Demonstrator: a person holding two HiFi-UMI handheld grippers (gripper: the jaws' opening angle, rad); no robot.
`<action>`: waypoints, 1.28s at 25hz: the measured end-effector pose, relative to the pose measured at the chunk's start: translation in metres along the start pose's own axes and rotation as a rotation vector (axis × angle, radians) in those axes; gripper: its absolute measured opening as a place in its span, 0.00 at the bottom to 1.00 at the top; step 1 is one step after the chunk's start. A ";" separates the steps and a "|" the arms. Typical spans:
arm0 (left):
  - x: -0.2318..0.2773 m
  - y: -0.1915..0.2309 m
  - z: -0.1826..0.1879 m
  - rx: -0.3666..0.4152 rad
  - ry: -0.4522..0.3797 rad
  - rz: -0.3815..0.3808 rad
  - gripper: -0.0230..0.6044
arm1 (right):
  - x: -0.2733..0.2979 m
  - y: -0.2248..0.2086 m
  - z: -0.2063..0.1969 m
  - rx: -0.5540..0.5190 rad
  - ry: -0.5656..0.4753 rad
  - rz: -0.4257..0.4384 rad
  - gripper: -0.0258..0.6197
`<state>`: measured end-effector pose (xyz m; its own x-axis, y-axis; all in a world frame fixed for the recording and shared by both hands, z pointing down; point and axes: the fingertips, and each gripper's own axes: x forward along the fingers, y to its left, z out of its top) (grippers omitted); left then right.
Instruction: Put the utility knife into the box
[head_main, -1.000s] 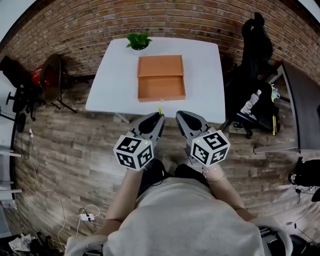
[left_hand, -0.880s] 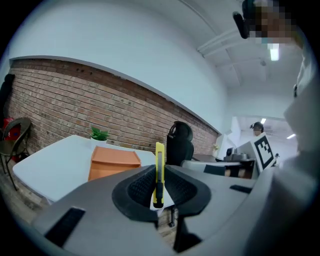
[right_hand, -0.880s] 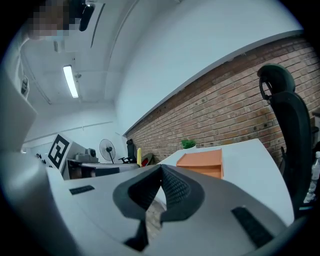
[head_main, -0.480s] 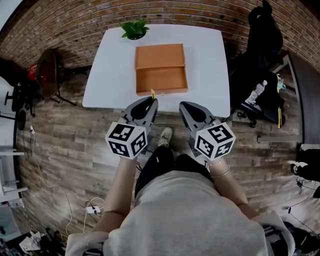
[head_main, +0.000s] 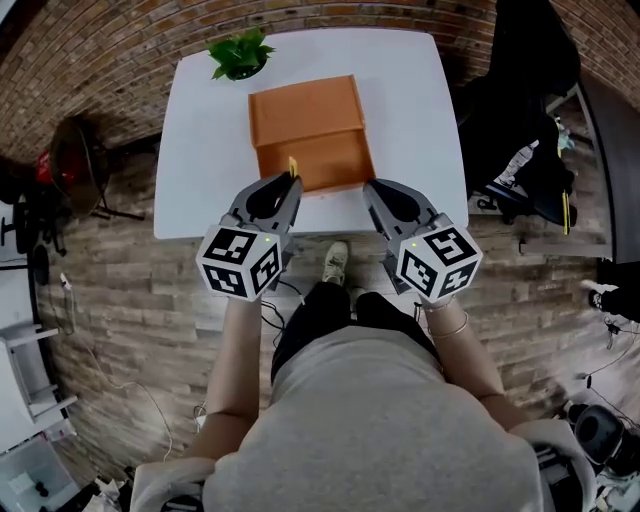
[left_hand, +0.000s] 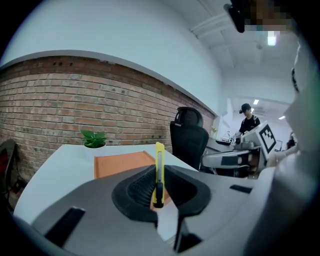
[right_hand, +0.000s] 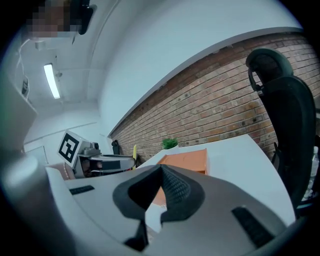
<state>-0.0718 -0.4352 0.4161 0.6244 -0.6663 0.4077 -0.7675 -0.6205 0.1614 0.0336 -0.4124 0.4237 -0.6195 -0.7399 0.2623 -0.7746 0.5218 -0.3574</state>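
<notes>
Slim yellow utility knife (left_hand: 159, 170), upright

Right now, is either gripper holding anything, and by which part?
The left gripper pinches the yellow utility knife by its lower end; the right gripper holds nothing.

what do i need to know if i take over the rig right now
Left gripper: shut on the yellow knife, which stands upright between its jaws.
Right gripper: shut, nothing in it.
Box: orange, open, on the white table, just ahead of both grippers.
Done: knife is in hand, at the table's near edge.
Left: reach over the open box, lower the knife in, let go.
</notes>
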 end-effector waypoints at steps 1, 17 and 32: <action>0.006 0.004 0.000 0.005 0.012 -0.011 0.11 | 0.004 -0.005 0.001 0.005 0.001 -0.010 0.04; 0.103 0.034 -0.013 0.296 0.240 -0.181 0.11 | 0.057 -0.057 -0.005 0.081 0.033 -0.120 0.04; 0.138 0.039 -0.100 0.645 0.625 -0.312 0.11 | 0.060 -0.082 -0.016 0.154 0.037 -0.215 0.04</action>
<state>-0.0307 -0.5098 0.5686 0.4531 -0.2060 0.8674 -0.2344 -0.9662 -0.1070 0.0578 -0.4929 0.4834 -0.4488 -0.8094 0.3788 -0.8623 0.2810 -0.4213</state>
